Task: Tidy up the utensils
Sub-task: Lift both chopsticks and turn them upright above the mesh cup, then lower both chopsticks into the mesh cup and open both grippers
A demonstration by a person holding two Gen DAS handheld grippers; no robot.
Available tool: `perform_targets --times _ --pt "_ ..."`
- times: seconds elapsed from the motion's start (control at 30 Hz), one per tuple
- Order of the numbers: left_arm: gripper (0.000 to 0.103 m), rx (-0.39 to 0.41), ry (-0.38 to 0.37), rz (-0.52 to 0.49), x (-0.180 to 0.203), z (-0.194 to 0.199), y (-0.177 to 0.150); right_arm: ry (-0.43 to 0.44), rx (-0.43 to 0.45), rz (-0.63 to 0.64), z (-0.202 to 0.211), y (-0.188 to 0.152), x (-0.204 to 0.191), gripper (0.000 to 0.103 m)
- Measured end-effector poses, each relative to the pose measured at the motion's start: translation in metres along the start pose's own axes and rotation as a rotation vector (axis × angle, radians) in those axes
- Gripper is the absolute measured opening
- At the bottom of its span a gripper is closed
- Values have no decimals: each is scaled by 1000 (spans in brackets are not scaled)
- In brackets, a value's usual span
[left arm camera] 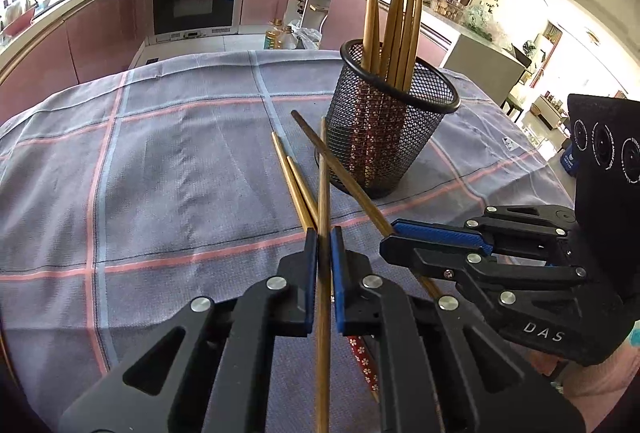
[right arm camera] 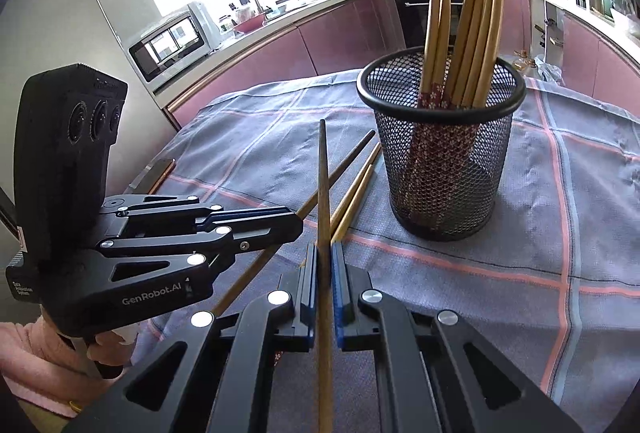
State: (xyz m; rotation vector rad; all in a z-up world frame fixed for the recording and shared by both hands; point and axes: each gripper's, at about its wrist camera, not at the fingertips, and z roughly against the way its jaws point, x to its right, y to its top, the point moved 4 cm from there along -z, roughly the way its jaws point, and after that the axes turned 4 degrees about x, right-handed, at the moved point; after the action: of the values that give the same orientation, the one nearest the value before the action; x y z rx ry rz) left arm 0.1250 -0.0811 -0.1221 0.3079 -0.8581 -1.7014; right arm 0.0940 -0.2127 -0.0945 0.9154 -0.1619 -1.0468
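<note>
While each gripper pinched its own chopstick, the left gripper (left arm camera: 324, 233) and right gripper (right arm camera: 324, 249) sat side by side, low over the table (left arm camera: 160, 161). Two loose chopsticks (left arm camera: 294, 181) lay just ahead, and the mesh cup (left arm camera: 384, 137) of chopsticks stood beyond them.

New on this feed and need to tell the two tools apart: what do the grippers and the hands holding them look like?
Both are black linkage grippers with silver rivets and blue finger pads. The left gripper reads "GenRobot.AI"; the right gripper reads "DAS". Each carries a black block with three round lenses. The left hand shows a pink sleeve.
</note>
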Motion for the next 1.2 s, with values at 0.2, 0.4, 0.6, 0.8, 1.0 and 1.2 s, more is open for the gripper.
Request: perform_targets --times 0.2,0.4,0.6,0.8,1.0,1.2 --pt "7 37 -22 3 1 20 7 2 43 10 17 8 -3 6" --pt "7 67 -54 7 4 38 13 -2 88 9 31 14 -5 6" --pt "7 93 -75 14 4 54 17 0 119 2 41 19 -4 6" --pt "7 121 -97 28 3 68 23 -2 153 -2 52 24 0 6" --pt "7 155 -110 25 3 81 29 0 186 -10 62 27 4 6" --pt "7 183 -120 30 4 90 35 4 213 -11 70 35 3 6"
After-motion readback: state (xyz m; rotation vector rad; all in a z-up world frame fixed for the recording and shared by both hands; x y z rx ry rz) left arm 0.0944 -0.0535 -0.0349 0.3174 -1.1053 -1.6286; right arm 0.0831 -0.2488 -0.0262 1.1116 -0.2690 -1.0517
